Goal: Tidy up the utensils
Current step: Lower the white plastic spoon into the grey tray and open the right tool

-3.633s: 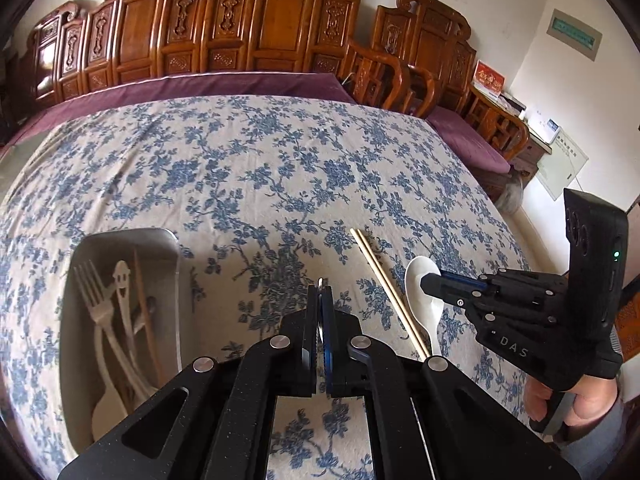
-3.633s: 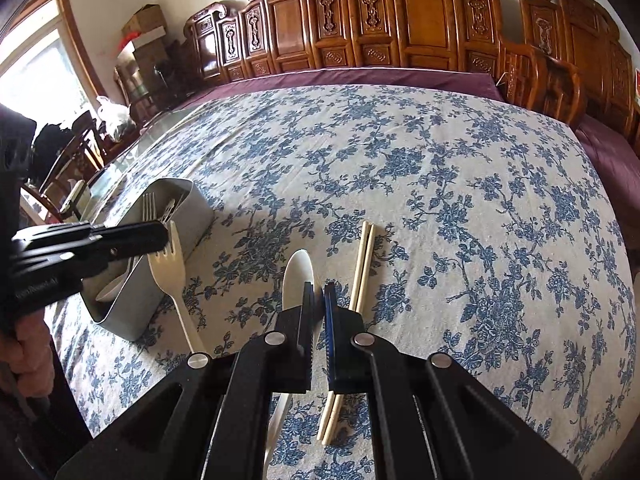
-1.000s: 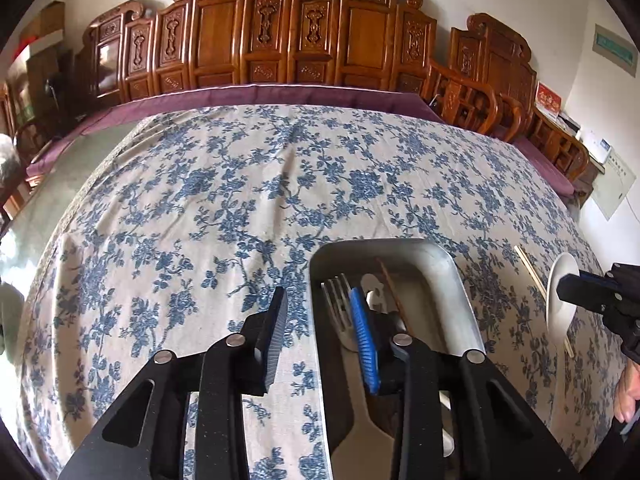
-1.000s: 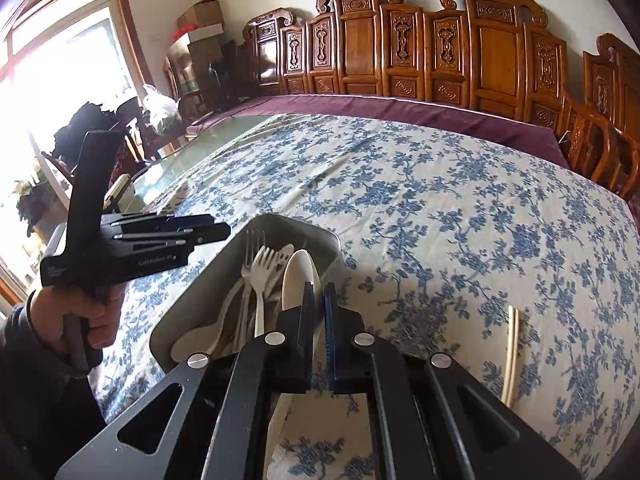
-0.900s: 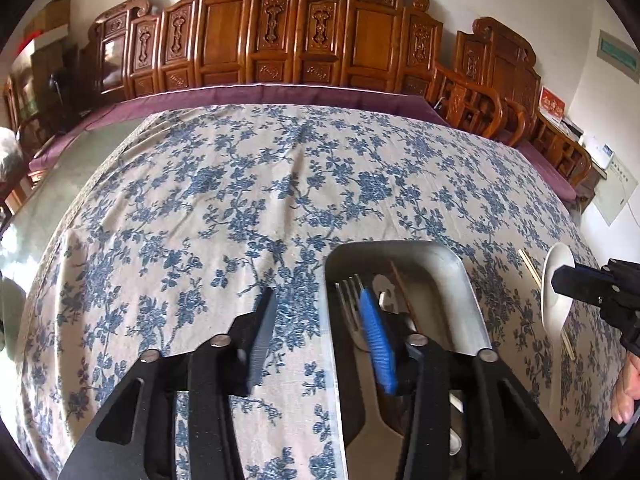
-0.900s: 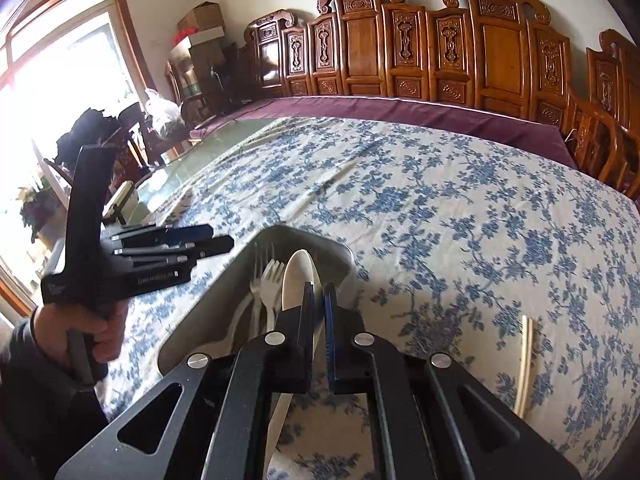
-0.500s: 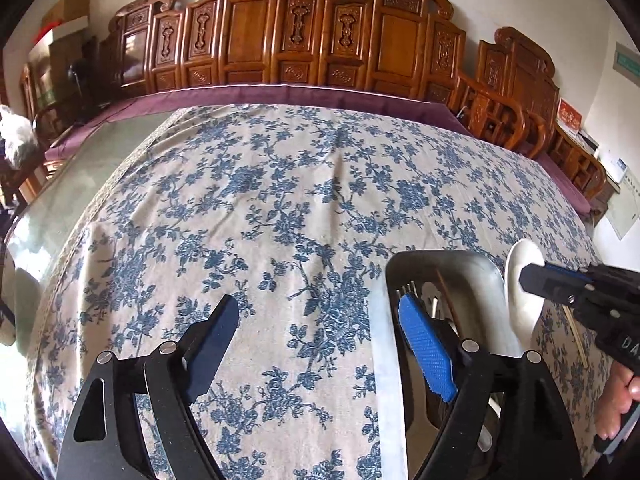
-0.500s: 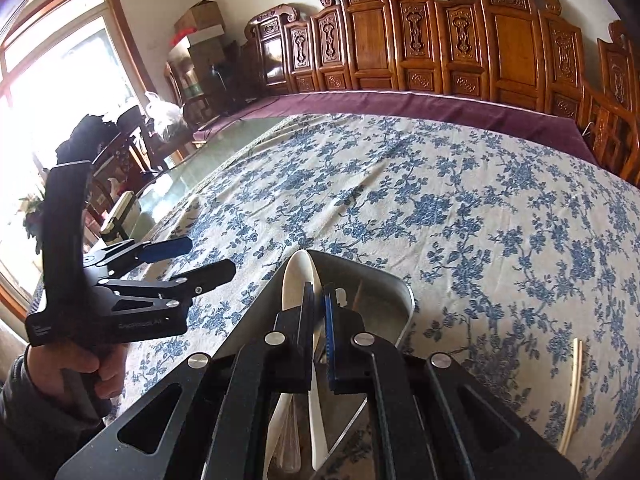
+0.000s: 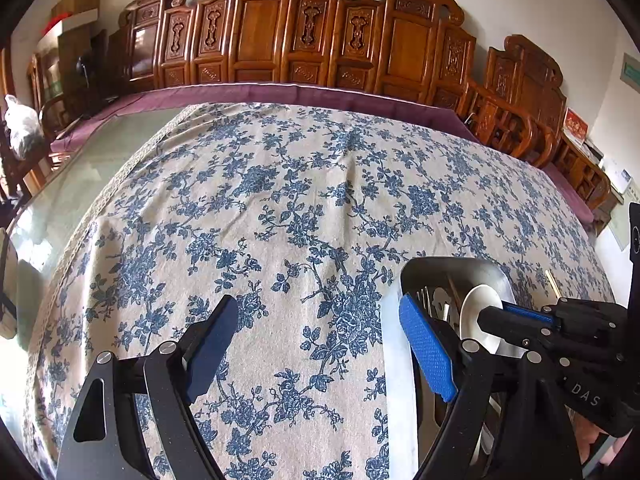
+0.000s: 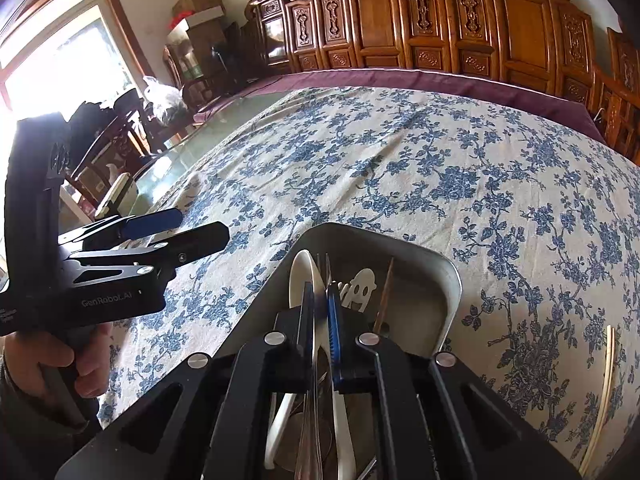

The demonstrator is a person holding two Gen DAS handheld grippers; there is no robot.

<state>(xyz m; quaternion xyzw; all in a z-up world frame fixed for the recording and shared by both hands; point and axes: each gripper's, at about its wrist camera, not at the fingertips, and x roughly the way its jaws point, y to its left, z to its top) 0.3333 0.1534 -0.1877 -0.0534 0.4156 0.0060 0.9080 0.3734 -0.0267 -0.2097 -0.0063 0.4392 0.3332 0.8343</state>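
A grey metal utensil tray [image 10: 424, 258] sits on the floral tablecloth and holds forks, a smiley-handled utensil [image 10: 360, 284] and a brown stick. My right gripper [image 10: 320, 292] is shut on a white spoon [image 10: 302, 276] and holds it over the tray; both also show in the left wrist view, the gripper [image 9: 496, 314] and the spoon [image 9: 478, 312]. My left gripper [image 9: 320, 340] is open and empty, left of the tray [image 9: 452, 266]; in the right wrist view it [image 10: 188, 228] hovers beside the tray. A pair of pale chopsticks [image 10: 606, 376] lies on the cloth at the right.
The blue floral tablecloth [image 9: 320, 200] covers a large round table with a glass top [image 9: 68, 184] showing at the left. Carved wooden chairs [image 9: 304, 36] line the far edge. The chopsticks' tip [image 9: 554, 280] shows beyond the tray.
My right gripper has carried the spoon from the cloth to over the tray and lowered it. My left gripper has opened wide and drifted left, off the tray.
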